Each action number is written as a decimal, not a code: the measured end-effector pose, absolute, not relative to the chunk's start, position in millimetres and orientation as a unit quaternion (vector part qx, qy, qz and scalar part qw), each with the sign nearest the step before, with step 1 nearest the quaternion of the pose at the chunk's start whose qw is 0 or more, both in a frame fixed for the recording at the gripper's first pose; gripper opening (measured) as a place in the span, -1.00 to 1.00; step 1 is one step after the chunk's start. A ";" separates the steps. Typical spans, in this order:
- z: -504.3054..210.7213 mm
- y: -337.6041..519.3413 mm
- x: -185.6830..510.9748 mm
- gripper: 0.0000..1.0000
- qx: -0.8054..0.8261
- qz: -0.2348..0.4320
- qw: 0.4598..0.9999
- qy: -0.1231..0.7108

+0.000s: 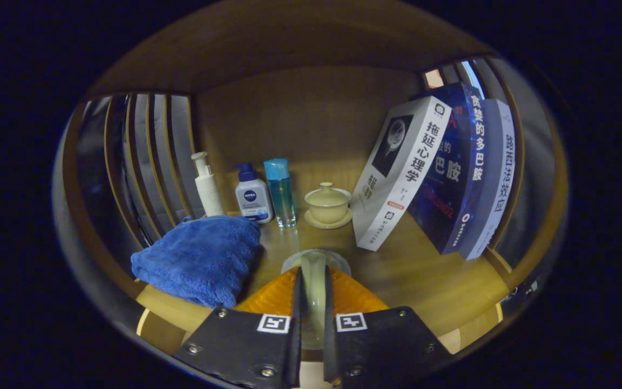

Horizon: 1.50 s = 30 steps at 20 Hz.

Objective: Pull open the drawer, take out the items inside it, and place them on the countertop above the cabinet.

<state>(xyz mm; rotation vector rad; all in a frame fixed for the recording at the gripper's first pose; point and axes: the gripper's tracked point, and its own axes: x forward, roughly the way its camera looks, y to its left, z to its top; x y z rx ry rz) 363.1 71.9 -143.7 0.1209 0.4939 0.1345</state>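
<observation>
Countertop [424,270] of warm wood runs ahead of the gripper [312,302], closed in by a wooden back panel and slatted sides, with a wooden board overhead. At the left, a folded blue towel [200,256] lies near the front edge, just beside the left finger. Behind it, along the back, stand a white pump bottle [207,186], a squat white bottle with a blue pump [252,195] and a clear blue bottle [281,192], close together in a row. A pale lidded tea bowl on its saucer [328,205] sits next, its lid on, so its contents cannot be seen. To the right, three books [440,173] lean toward the right side wall, the white one foremost.

Open wood lies between the tea bowl and the fingers, and between the fingers and the books' lower edges.

The gripper's fingers stand close together with a pale, rounded item [313,275] clamped between them; what it is cannot be told. It appears to sit at or just above the countertop, though contact cannot be judged. Orange shapes flank it on both sides.
</observation>
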 end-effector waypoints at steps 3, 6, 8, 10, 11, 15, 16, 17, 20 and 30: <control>-143.4 70.9 365.0 -0.66 0.062 0.064 0.966 0.241; -142.3 62.2 367.4 -0.53 0.054 0.050 0.969 0.235; -131.0 60.4 366.1 -0.27 0.067 0.050 0.971 0.222; -116.4 58.4 365.6 0.08 0.085 0.051 0.974 0.204; -108.8 56.6 365.6 0.26 0.092 0.049 0.976 0.193; -78.9 48.6 353.9 0.70 0.090 0.043 0.981 0.165; -72.9 48.5 347.7 0.70 0.082 0.044 0.983 0.161; -65.6 47.4 342.0 0.75 0.075 0.041 0.984 0.156; -43.9 43.8 315.8 0.83 0.055 0.028 0.989 0.133; -31.6 44.7 199.5 0.83 0.016 -0.011 0.997 0.077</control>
